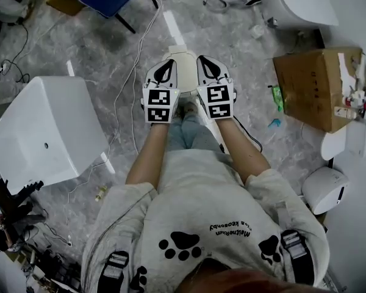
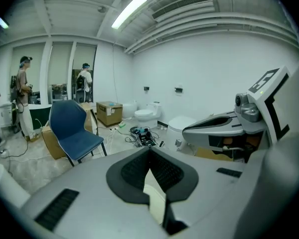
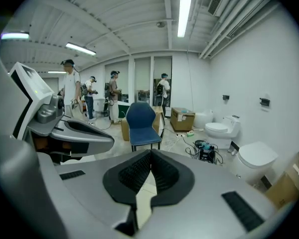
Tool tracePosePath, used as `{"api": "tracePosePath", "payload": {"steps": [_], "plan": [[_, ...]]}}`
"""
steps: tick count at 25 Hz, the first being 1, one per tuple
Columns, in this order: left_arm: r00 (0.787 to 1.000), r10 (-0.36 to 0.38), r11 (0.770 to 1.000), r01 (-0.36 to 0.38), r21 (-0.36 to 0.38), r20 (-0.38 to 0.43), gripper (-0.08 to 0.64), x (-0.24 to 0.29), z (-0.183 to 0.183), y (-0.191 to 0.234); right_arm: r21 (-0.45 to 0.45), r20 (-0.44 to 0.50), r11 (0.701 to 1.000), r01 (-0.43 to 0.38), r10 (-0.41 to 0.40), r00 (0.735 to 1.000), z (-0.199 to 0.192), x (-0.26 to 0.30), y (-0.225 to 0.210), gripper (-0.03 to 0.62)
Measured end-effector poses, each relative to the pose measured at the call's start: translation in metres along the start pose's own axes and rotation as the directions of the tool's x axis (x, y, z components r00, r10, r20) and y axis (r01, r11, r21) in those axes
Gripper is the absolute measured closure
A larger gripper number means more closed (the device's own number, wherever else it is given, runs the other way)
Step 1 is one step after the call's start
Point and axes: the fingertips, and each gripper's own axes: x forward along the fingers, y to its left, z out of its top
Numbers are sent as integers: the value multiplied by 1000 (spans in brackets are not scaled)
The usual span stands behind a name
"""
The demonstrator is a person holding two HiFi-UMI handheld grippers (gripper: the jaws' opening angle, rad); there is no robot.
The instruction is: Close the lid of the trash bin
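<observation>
Trash bin: we make it the white rounded unit point(image 1: 182, 58) on the floor dead ahead at 12 o'clock, only its top showing in the gap between our two grippers.
Bin from the jaws: below and just beyond the tips, so we reckon the next move is down and forward.
Long axis: the visible top seems to run 12 to 6, in line with us.
Nearer hand: neither; the left gripper point(image 1: 166, 66) and right gripper point(image 1: 207, 63) sit side by side with the bin centred between them.
Left jaws: pressed together at the tips, nothing held.
Right jaws: the same, closed on nothing.
Lid: mostly hidden behind the grippers; we cannot tell if it is up or down.
Bin contents: not visible.
Cardboard box point(image 1: 314, 81): at 3 o'clock, flaps down, small odds and ends on its far edge.
Small round white unit point(image 1: 325, 189): at 4 o'clock by the wall, top shut.
Large white tub-like shell point(image 1: 43, 133): at 9 o'clock, well apart from the bin.
</observation>
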Motion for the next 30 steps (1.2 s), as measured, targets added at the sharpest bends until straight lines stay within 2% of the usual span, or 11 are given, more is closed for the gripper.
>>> {"api": "tracePosePath", "payload": {"steps": [4, 8, 16, 21, 25, 30], "plan": [[997, 18, 999, -21, 38, 79, 540, -29, 38, -3, 3, 87, 1000, 4, -4, 996, 46, -31, 5, 560], [989, 29, 999, -35, 41, 144, 540, -56, 64, -8, -17, 162, 1000, 13, -11, 987, 80, -58, 9, 560], [968, 34, 995, -56, 81, 247, 540, -109, 115, -23, -47, 281, 999, 13, 0, 960, 129, -111, 24, 560], [957, 37, 995, -62, 80, 288, 540, -135, 137, -31, -41, 316, 999, -1, 14, 949, 145, -136, 30, 560], [953, 32, 990, -72, 121, 302, 540, -150, 139, -38, -39, 344, 999, 12, 3, 939, 147, -151, 38, 560], [953, 21, 987, -67, 143, 303, 540, -152, 138, -44, -48, 343, 999, 10, 7, 939, 142, -154, 44, 560]]}}
